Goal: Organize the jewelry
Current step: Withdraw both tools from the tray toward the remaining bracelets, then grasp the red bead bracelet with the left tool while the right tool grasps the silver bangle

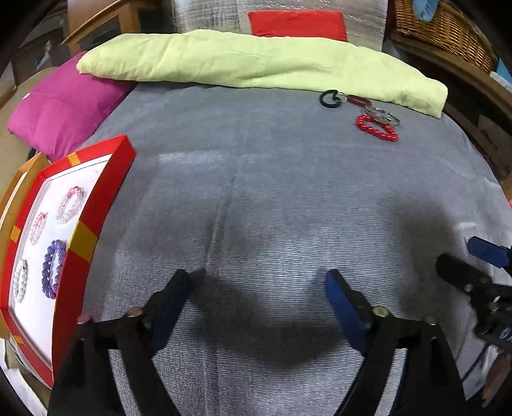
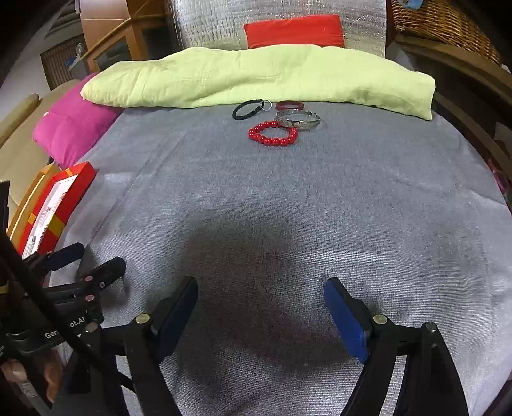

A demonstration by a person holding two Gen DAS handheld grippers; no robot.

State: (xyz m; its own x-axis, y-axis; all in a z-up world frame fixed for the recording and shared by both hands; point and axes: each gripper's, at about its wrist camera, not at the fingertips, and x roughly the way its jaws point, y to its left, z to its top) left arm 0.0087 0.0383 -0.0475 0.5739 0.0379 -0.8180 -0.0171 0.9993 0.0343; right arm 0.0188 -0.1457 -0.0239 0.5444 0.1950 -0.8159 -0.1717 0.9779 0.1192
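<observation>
A red-rimmed jewelry box [image 1: 92,220] with a white lining lies at the left; inside it rest a purple bead bracelet [image 1: 52,268], a white one [image 1: 20,280] and two pink ones [image 1: 70,204]. Far across the grey cloth sit a red bead bracelet [image 2: 273,133], a silver bangle [image 2: 298,120], a dark red bangle [image 2: 289,104] and a black hair tie [image 2: 247,110]. My left gripper [image 1: 259,284] hangs open over bare cloth, nothing between its fingers. My right gripper [image 2: 260,291] is open too, well short of the loose pieces. The box [image 2: 57,204] shows at the left in the right wrist view.
A lime-green folded blanket [image 2: 256,76] lies behind the jewelry, a magenta cushion [image 1: 64,108] at the back left, a red cushion [image 2: 294,30] further back. A wicker basket [image 2: 444,25] stands at the upper right. Grey cloth [image 2: 320,198] covers the surface.
</observation>
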